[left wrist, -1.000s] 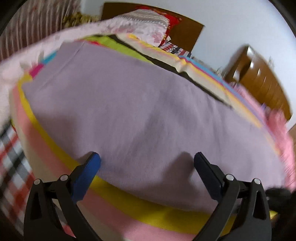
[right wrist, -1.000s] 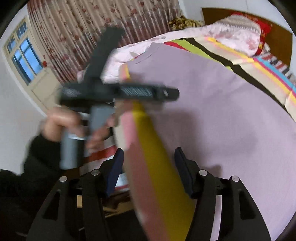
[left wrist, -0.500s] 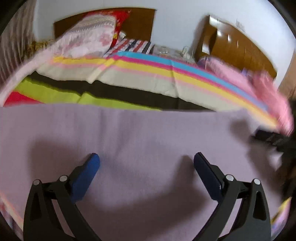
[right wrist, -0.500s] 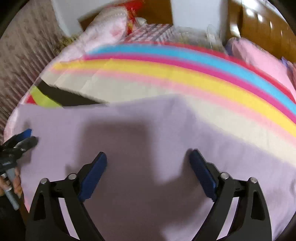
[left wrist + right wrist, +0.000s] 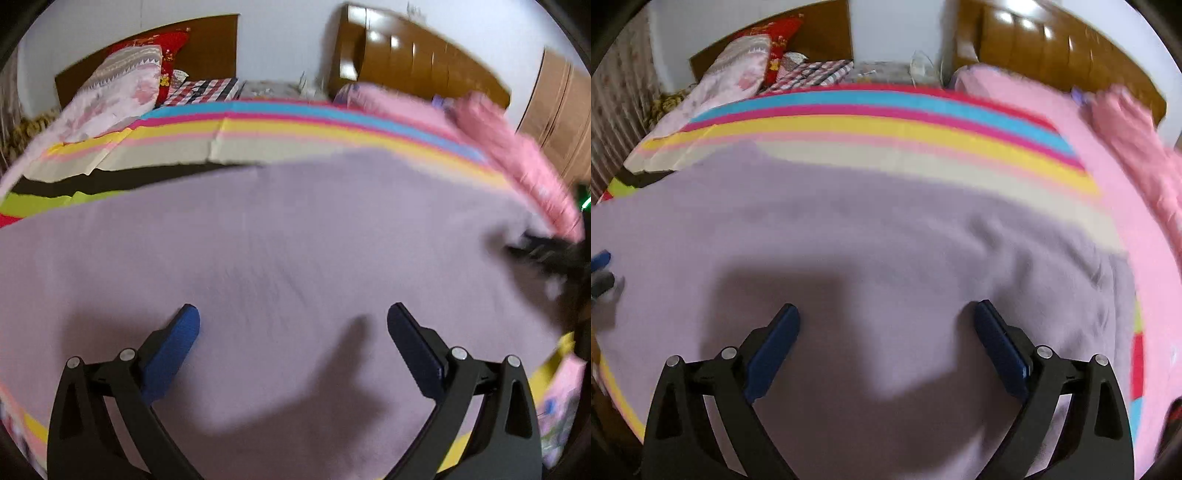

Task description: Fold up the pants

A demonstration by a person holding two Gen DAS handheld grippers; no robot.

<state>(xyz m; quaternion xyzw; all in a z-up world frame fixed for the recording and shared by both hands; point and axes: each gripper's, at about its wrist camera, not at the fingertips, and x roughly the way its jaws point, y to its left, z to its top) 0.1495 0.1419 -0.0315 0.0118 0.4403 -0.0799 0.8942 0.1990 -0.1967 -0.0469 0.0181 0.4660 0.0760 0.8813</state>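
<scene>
- The lilac pants (image 5: 280, 236) lie flat on the striped bedspread (image 5: 295, 125), filling the near part of the bed; their long axis runs left to right across both views, though which end is the waist I cannot tell.
- Left gripper (image 5: 293, 325) hovers over the cloth, blue pads spread wide, nothing between them.
- Right gripper (image 5: 886, 325): jaws have just been opening and now stand wide apart, empty, over the lilac fabric.
- The right wrist view catches wrinkles at the pants' right end beside a pink blanket (image 5: 1126, 192), and the other gripper's tips at the far left edge.
- The left wrist view shows more of the black and green stripes, and a blurred dark gripper shape at right.
- Pillows (image 5: 122, 85) sit against the headboard (image 5: 214, 48).
</scene>
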